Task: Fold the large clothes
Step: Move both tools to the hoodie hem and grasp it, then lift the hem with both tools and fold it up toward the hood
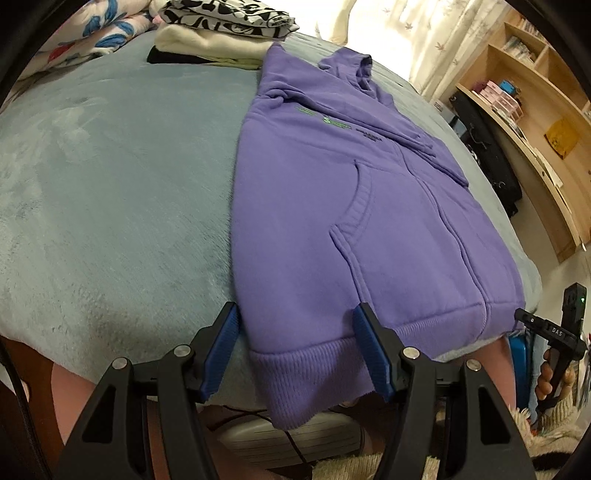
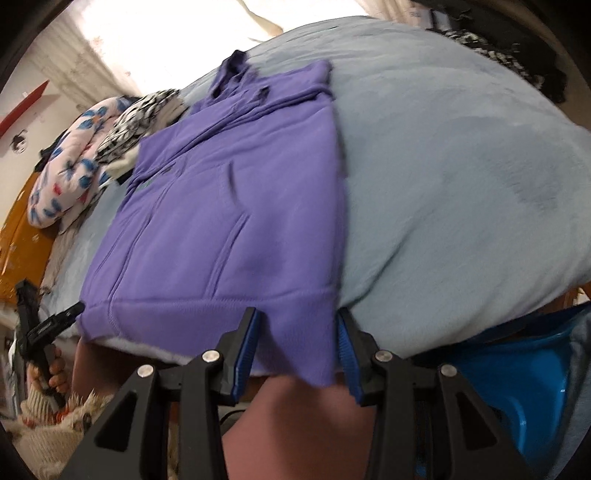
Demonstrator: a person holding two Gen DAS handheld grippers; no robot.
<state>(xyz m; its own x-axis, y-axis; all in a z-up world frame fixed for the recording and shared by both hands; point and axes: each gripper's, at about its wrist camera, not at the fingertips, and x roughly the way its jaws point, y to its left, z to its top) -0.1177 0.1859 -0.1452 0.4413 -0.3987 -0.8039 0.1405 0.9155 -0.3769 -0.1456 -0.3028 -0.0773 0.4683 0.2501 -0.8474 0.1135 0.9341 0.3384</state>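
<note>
A purple hoodie lies lengthwise on the bed with its sleeves folded in, hood at the far end, ribbed hem hanging over the near edge. It also shows in the right wrist view. My left gripper is open, its blue-padded fingers straddling the hem's left corner. My right gripper is open, its fingers straddling the hem's right corner. The right gripper also shows in the left wrist view, and the left gripper in the right wrist view.
The bed has a light blue fleece cover. Folded clothes and a floral pillow lie at the far end. Wooden shelves stand to the right. A blue tub sits below the bed edge.
</note>
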